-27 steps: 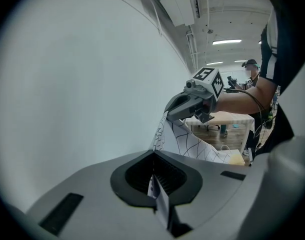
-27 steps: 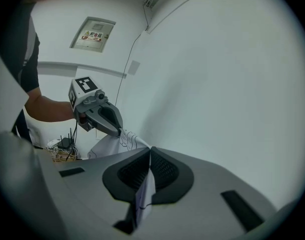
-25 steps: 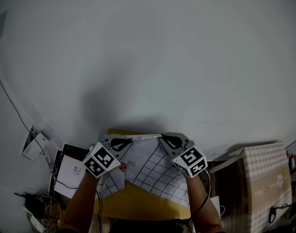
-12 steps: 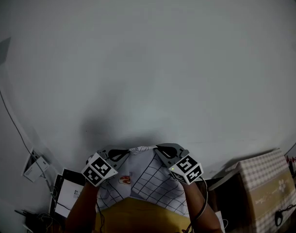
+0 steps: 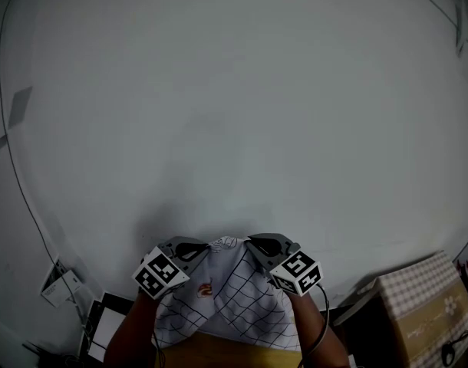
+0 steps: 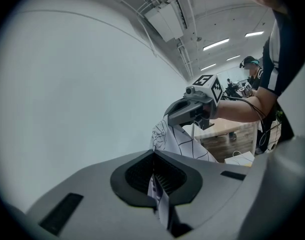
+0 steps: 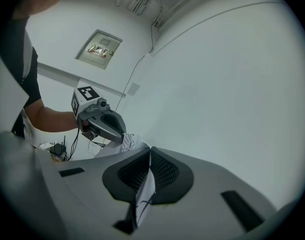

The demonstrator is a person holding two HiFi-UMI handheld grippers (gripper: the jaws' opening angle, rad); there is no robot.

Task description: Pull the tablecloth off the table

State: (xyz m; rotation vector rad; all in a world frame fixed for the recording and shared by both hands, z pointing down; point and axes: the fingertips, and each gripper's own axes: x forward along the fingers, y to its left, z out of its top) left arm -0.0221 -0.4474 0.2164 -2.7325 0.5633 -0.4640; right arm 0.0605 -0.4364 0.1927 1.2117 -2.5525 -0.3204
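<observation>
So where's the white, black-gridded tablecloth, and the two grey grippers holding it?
White black-gridded tablecloth (image 5: 238, 301), head view, hanging middle.
Left grey gripper (image 5: 204, 246), head view, jaw tips on cloth.
Right grey gripper (image 5: 252, 242), head view, jaw tips on cloth.

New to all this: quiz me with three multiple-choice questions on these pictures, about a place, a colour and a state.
1. The white cloth tablecloth is: A on the floor; B held between the left gripper and right gripper; C folded on a box.
2. Its grid lines: A black; B red; C green.
3. Both grippers: A wide open; B unseen; C shut on the tablecloth.
B, it spans them; A, dark lines on white; C, cloth pinched in each.
</observation>
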